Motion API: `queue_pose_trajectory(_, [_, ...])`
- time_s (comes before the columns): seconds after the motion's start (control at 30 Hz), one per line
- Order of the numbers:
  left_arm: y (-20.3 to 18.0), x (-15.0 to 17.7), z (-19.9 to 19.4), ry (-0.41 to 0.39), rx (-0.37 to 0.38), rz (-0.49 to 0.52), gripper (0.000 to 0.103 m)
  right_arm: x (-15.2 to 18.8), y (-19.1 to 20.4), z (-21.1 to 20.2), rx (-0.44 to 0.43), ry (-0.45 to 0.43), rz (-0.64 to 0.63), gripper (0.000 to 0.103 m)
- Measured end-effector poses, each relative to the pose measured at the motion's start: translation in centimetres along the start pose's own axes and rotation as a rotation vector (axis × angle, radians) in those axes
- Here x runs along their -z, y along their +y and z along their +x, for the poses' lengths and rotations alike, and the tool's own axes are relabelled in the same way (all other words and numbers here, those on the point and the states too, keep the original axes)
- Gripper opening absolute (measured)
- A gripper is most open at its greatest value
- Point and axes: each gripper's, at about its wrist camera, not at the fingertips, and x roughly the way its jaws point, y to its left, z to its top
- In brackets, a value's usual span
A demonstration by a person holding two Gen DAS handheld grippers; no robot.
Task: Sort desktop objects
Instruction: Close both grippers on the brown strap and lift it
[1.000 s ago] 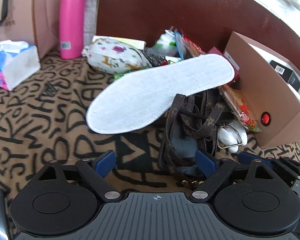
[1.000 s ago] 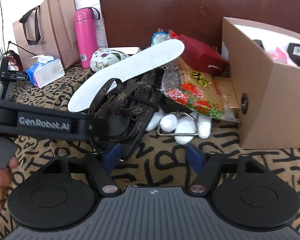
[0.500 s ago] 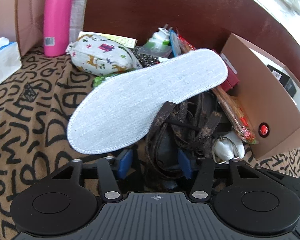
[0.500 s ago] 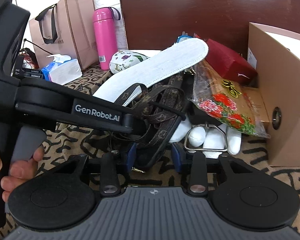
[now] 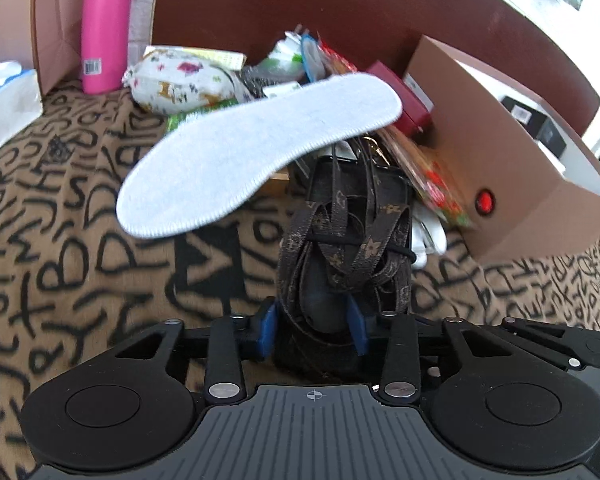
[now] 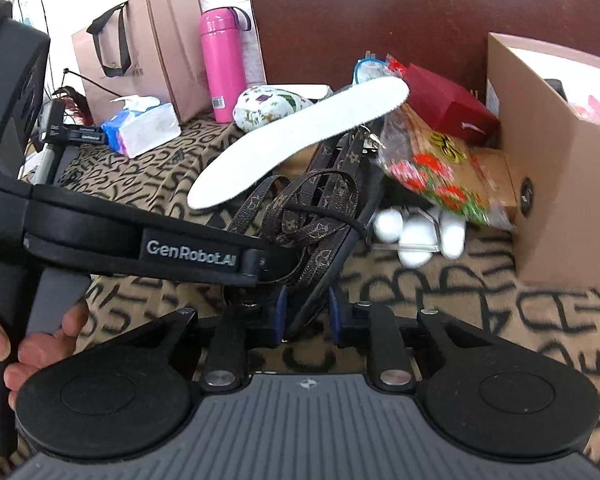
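A black phone case wrapped in a brown patterned strap (image 5: 346,240) is tilted up off the patterned cloth. My left gripper (image 5: 312,330) is shut on its near end. My right gripper (image 6: 306,314) is shut on the same case and strap (image 6: 316,216) from the right side. The left gripper's black body (image 6: 148,248) crosses the right wrist view. A white insole (image 5: 260,152) lies across the pile just behind, also in the right wrist view (image 6: 300,140).
An open cardboard box (image 5: 512,184) stands right. A flowered snack packet (image 6: 440,172), white egg-shaped items (image 6: 412,236), a red box (image 6: 448,104), a printed pouch (image 5: 180,84), a pink flask (image 5: 104,24), a tissue pack (image 6: 144,128) and a paper bag (image 6: 148,44) surround the pile.
Both grippers closed from open onto the strapped case. The case has been lifted and pulled toward me, out from under the insole.
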Motion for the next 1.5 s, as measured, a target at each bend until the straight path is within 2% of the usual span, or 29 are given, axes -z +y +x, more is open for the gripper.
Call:
queue_pose_trajectory(0.1, [-0.4,1.2,-0.8,0.027,0.035,0.001,0.031,1.3,-0.4,-1.9,-0.02,0.008,0.01,0.024])
queue_pose_trajectory(0.13, [-0.6,1.7,-1.2,0.031,0.042,0.007,0.033,1.8,-0.4,-2.7,-0.02,0.011,0.008,0.02])
queue_pose_trajectory(0.2, [-1.3,2.6,-1.8,0.053,0.065,0.037,0.043,2.5,-0.7,-3.9,-0.007,0.021,-0.001,0.013])
queue_pose_trajectory(0.33, [-2.3,3.7,-2.3,0.045,0.058,0.083,0.049,3.7,-1.5,-5.8,-0.004,0.02,0.012,0.01])
queue_pose_trajectory(0.4, [-2.3,3.4,-1.9,0.033,0.044,0.06,0.06,3.6,-1.4,-5.9,-0.001,0.007,0.008,0.012])
queue_pose_trajectory(0.43, [-2.2,3.2,-1.8,0.027,0.034,0.049,0.063,3.5,-1.2,-5.9,0.004,-0.005,0.006,0.014])
queue_pose_trajectory(0.6, [-2.0,2.6,-1.2,0.018,0.013,0.036,0.068,2.7,-0.7,-4.6,0.011,-0.015,-0.012,0.021])
queue_pose_trajectory(0.73, [-1.7,2.6,-1.5,0.013,0.011,0.018,0.07,2.3,-0.7,-5.3,0.017,-0.043,-0.019,0.045])
queue_pose_trajectory(0.77, [-1.5,2.6,-1.6,0.017,0.019,0.018,0.068,2.3,-0.7,-5.6,0.022,-0.05,-0.031,0.047])
queue_pose_trajectory(0.87, [-1.2,2.5,-1.6,0.021,0.033,0.01,0.068,2.0,-0.8,-5.5,0.032,-0.053,-0.045,0.047])
queue_pose_trajectory(0.97, [-1.1,2.4,-1.4,0.017,0.037,-0.009,0.073,1.7,-0.4,-4.5,0.01,-0.053,-0.055,0.047])
queue_pose_trajectory(1.1, [-1.1,2.3,-0.8,0.015,0.027,-0.001,0.069,1.7,-0.2,-2.8,0.034,-0.052,-0.072,0.045])
queue_pose_trajectory(1.17, [-1.4,2.4,-0.7,0.016,0.009,0.022,0.068,1.7,-0.8,-2.1,0.024,-0.03,-0.033,0.045])
queue_pose_trajectory(1.23, [-1.7,2.4,-0.7,0.02,0.016,0.035,0.059,1.8,-0.9,-2.1,0.014,-0.026,-0.036,0.043])
queue_pose_trajectory(1.27, [-1.8,2.4,-0.7,0.026,0.021,0.039,0.052,1.9,-0.8,-2.0,-0.008,-0.019,-0.044,0.032])
queue_pose_trajectory(1.33, [-2.4,2.7,-0.8,0.018,-0.002,0.053,0.04,2.0,-0.7,-2.2,-0.013,-0.008,-0.051,0.032])
queue_pose_trajectory(1.5, [-3.1,3.4,-2.2,0.01,0.003,0.034,0.03,2.3,-1.1,-4.0,-0.018,-0.025,-0.011,0.023])
